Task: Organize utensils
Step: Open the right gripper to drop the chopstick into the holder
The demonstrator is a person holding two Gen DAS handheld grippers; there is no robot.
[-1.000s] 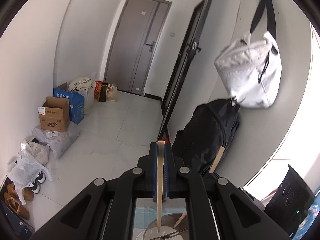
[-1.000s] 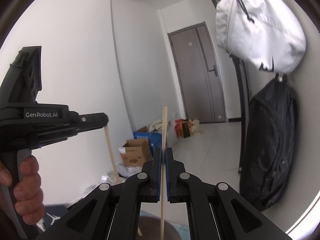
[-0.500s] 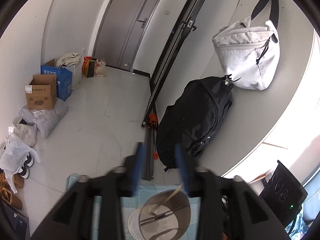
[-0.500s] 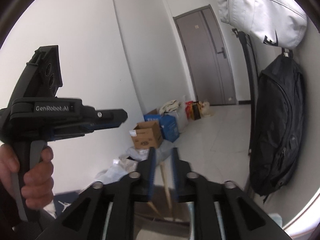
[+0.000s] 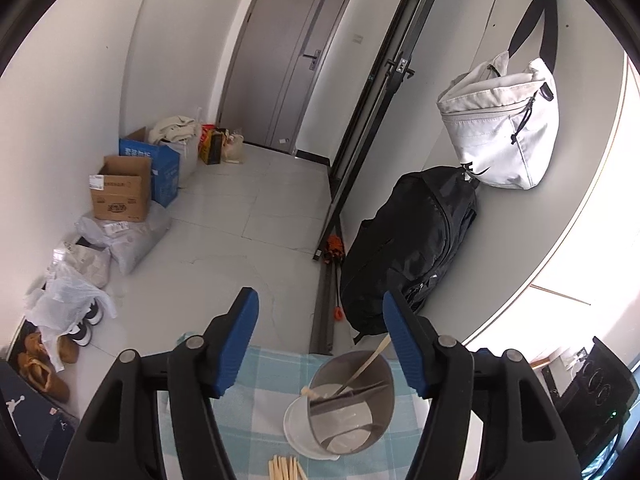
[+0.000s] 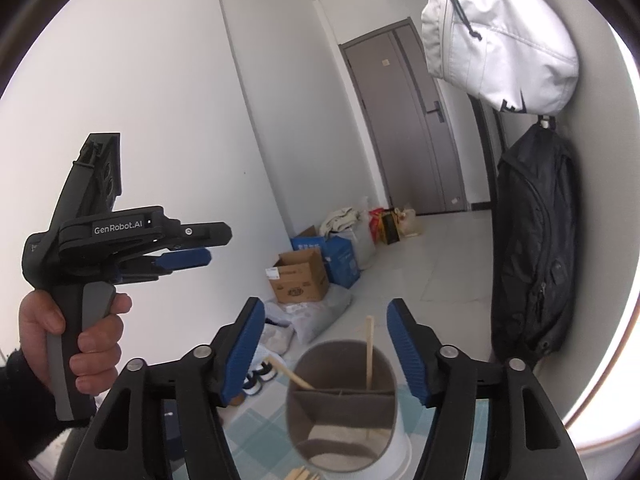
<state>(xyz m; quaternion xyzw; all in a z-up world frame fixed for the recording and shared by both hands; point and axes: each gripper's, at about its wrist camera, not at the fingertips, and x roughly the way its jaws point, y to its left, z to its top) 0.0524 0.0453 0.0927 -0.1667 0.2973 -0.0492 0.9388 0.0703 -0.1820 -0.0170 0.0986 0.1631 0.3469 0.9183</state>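
1. Spreading at this moment, the left tongs have nothing between their blue pads; they hang over the checked cloth on the worktop.
2. The right tongs are spreading too, and no stick is pinched between them.
3. A grey utensil holder, split by a divider into compartments, stands in a white tray on the cloth, below and ahead of both tongs.
4. One wooden chopstick stands nearly upright in the holder's far compartment, seen in the gap of the right tongs but clear of both pads.
5. A second chopstick leans over the holder's left rim, its top tilted out to the left.
6. From the left wrist view, a chopstick slants up toward the right pad, and a short wooden end rests at the near-left rim.
7. More loose chopsticks lie bunched on the cloth just in front of the tray.
8. The person's left hand wraps the grip of the left tool, held up to the left of the holder.
9. Beyond the worktop, a black backpack and a white bag hang on the wall, and cardboard boxes sit on the floor.
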